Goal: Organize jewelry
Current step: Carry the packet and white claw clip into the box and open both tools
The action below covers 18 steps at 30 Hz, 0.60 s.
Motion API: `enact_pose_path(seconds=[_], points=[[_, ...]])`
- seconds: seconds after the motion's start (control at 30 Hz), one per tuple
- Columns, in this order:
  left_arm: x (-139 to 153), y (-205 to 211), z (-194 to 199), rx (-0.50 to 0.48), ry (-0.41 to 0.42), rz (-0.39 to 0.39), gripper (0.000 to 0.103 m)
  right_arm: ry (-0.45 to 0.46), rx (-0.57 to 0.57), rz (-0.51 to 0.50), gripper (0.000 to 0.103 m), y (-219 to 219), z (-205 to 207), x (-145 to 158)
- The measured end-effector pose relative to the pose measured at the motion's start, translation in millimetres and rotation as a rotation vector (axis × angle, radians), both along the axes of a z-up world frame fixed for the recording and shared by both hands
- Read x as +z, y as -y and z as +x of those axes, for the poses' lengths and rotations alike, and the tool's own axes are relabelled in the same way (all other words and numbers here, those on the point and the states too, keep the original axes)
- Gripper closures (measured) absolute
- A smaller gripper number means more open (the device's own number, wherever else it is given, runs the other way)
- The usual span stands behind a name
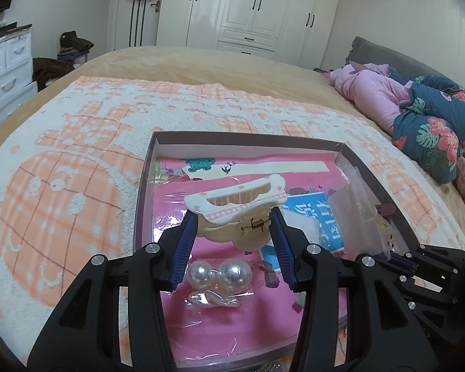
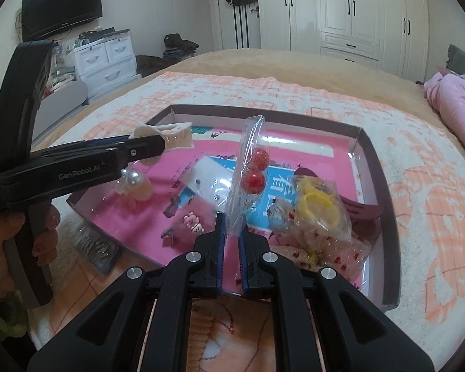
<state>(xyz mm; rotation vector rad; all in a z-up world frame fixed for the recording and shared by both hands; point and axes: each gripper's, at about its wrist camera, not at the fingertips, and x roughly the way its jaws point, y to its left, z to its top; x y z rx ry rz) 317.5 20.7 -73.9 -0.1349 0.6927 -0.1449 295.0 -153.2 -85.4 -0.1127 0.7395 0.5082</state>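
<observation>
My left gripper (image 1: 234, 217) is shut on a cream hair claw clip (image 1: 237, 200) with pink checks, held above the shallow box (image 1: 144, 179). In the right wrist view the left gripper (image 2: 167, 142) shows at left with the clip (image 2: 167, 135) at its tip. My right gripper (image 2: 231, 226) is shut on a clear plastic bag (image 2: 248, 161) holding two red beads (image 2: 255, 170), lifted over the box (image 2: 372, 155). A bag of pearl earrings (image 1: 220, 274) lies in the box below the left gripper.
The box sits on a peach and white towel (image 1: 77, 161) on the bed. Inside it are a bag with yellow rings (image 2: 316, 207), a dark red clip (image 2: 361, 212) and a small pink charm (image 2: 193, 221). Folded bedding (image 1: 418, 114) lies at right.
</observation>
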Motion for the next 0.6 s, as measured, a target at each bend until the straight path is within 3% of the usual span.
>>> enact_pose_path(seconds=[0.3,0.37,0.5,0.6], points=[[-1.9,3.2,-0.9,-0.009,-0.005,0.006,0.064,-0.022,0.001,0.037,0.091,6.6,-4.3,-0.8],[-2.1,3.7,-1.5,-0.010,-0.003,0.005,0.064,-0.019,0.001,0.042,0.087,8.5,-6.4,0.5],[0.6,4.6,-4.5,-0.011,0.007,0.001,0.064,-0.008,-0.007,0.043,0.070,10.7,-10.3,3.9],[3.8,5.0,-7.8,-0.012,0.018,-0.004,0.063,0.001,-0.013,0.049,0.066,13.1,-15.4,6.7]])
